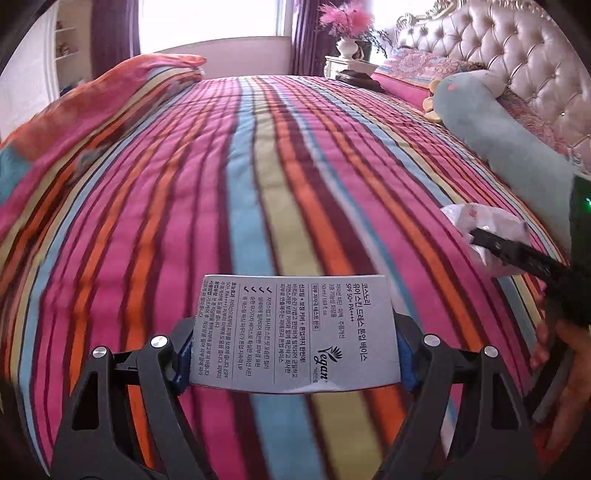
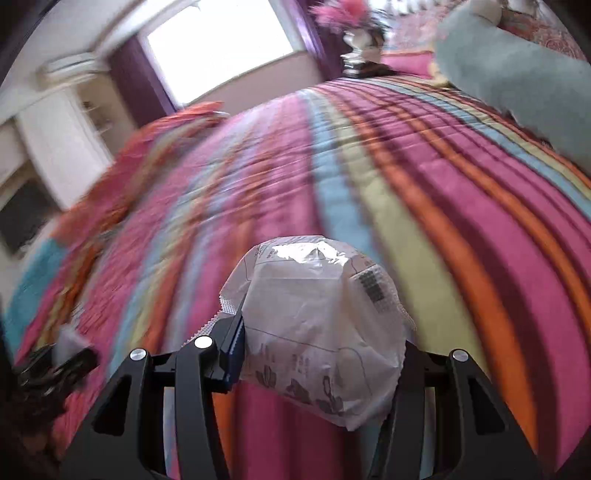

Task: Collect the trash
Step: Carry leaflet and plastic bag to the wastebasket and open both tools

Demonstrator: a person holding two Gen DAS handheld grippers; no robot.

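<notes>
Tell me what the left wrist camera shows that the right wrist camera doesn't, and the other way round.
Only the left wrist view shows the printed side of the white box held in the left gripper and the tufted headboard.

Only the right wrist view shows the crinkled plastic wrapper up close in the right gripper, plus an air conditioner high on the wall.

Both show the striped bedspread, the window, the pink flowers in a vase and the long blue plush toy.

left gripper point(image 1: 295, 350) clamped, right gripper point(image 2: 317, 354) clamped
</notes>
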